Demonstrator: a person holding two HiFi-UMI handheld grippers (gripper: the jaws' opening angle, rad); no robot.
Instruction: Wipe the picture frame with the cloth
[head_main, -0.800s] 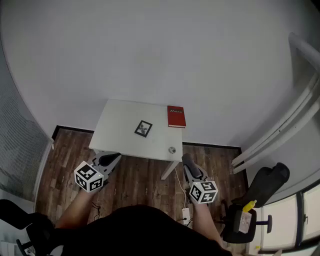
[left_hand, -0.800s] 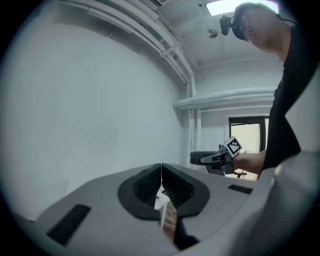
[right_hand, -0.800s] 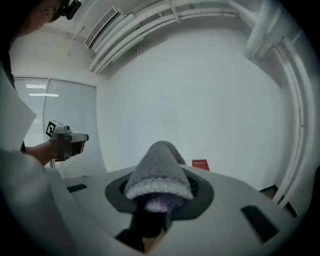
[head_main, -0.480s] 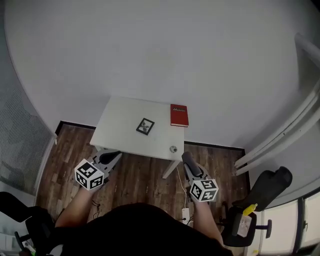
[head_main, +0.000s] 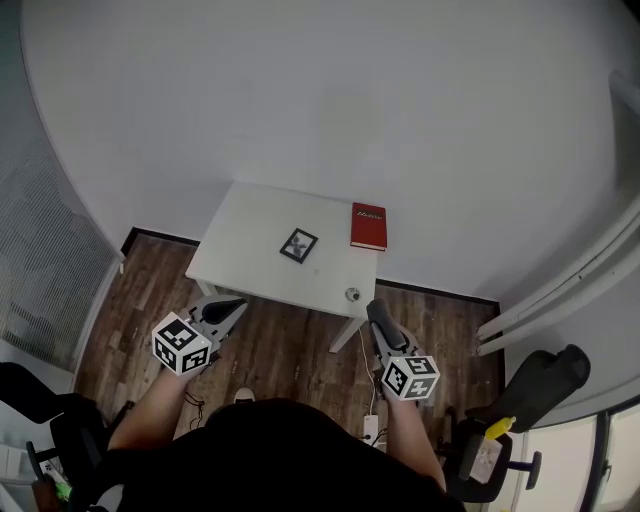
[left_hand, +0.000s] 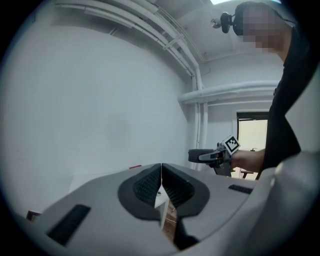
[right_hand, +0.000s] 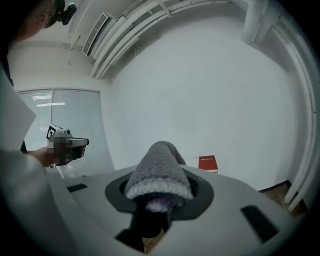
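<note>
So the person is standing back from a small white table (head_main: 240, 240), which is sitting in the middle of the head view against a plain white wall (head_main: 330, 90). The picture frame (head_main: 299, 245) is lying flat near the middle of the tabletop. A red book (head_main: 368, 226) is lying just up and to the right of it by the back edge, and a small round thing (head_main: 352, 294) (too small to tell what it is) is sitting down near the front right corner. Both grippers are hovering over the wooden floor (head_main: 290, 350) in the lower half of the frame, not touching the table. The left gripper (head_main: 230, 307) is sitting lower left of the table and the right gripper (head_main: 374, 312) lower right, each pointing up toward it. In the left gripper view its 2 jaws are pressing together with nothing between them, just a thin sliver of floor showing below. In the right gripper view the jaws are clamping a grey fuzzy cloth (right_hand: 159, 170), which is bulging up out of them in the centre of the frame, well apart from the picture frame. An office chair (head_main: 535, 375) is sitting at the lower right of the head view.
</note>
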